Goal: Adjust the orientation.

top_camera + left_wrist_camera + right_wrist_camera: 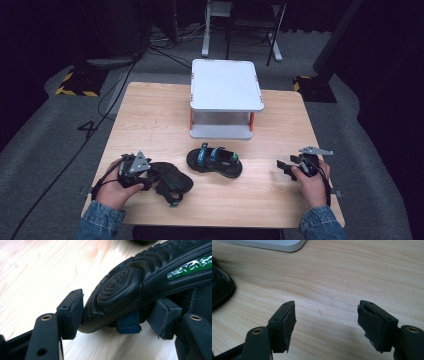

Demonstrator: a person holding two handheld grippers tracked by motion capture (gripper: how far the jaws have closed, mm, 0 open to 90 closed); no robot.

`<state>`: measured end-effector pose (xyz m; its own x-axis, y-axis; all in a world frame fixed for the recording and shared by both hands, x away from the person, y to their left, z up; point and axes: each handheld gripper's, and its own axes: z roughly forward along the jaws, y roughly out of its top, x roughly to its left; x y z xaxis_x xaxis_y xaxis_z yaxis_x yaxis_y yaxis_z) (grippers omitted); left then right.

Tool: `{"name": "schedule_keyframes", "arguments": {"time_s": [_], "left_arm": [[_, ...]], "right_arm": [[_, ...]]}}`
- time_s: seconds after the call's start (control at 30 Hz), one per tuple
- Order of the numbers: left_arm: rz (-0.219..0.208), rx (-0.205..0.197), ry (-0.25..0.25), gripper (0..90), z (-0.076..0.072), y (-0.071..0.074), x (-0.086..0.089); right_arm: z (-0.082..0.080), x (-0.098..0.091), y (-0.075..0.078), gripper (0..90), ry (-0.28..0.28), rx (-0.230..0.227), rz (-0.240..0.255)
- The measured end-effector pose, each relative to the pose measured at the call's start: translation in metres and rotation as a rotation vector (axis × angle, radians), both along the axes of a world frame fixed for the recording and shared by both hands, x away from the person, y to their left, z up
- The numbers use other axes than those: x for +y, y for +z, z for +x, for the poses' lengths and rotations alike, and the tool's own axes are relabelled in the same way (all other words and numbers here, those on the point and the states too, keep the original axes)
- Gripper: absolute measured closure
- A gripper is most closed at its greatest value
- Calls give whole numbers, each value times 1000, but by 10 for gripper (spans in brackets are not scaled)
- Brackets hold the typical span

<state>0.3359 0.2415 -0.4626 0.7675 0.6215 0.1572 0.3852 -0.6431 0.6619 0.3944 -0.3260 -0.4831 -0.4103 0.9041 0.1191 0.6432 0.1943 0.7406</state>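
Dark floor and cables are surrounding a pale wooden desk [150,115], and on it the work is turning on a black sandal [170,181] lying near the front left edge, sole tilted up. The left tongs [150,180] are closing around its heel end: in the left gripper view the sandal [140,282] is sitting between the two pads, the left pad [75,312] touching the sole's rim and the right one against the far side by a blue strap [128,323]. I judge the grasp is being taken now, not yet a lift.

A second sandal [214,161] is resting just beside, toward the middle, upright with blue and green straps. Behind it a white two-level rack [226,85] is standing at the far middle. The likely next move is raising the held sandal clear of its mate and carrying it toward the rack, keeping the grip firm on the flexible sole.

The right tongs [285,167] are hovering spread and empty over bare wood at the right, well apart. Room is lying open between sandals and rack; the front edge is close.
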Motion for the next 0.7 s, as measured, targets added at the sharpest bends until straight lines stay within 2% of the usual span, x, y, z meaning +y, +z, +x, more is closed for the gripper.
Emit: {"name": "schedule_keyframes", "arguments": {"time_s": [0.07,0.1,0.13,0.17,0.4,0.53,0.57,0.6,0.63,0.67,0.7], "left_arm": [[-5,0,5,345,-1,0,6],[-5,4,15,345,-3,1,17],[-5,4,15,344,-3,1,17],[-28,7,20,343,-3,-2,23],[-84,6,34,324,-1,-2,22],[-59,-2,49,281,0,1,13],[-17,-17,35,281,1,4,7],[-17,-17,35,281,1,4,7],[16,-35,27,281,2,7,1],[16,-35,27,281,2,7,1],[40,-50,13,281,3,9,-4]], "right_arm": [[2,1,0,312,5,1,1],[3,3,0,310,4,3,1],[3,4,-1,310,6,6,-1],[4,6,-1,310,9,7,0],[7,13,-2,307,33,14,-21],[5,11,-2,306,28,18,-18],[4,8,-2,306,25,18,-19],[4,8,-2,306,25,18,-19],[2,7,-2,306,18,23,-15],[2,6,-3,306,16,23,-14],[0,4,-3,305,15,25,-17]]}}
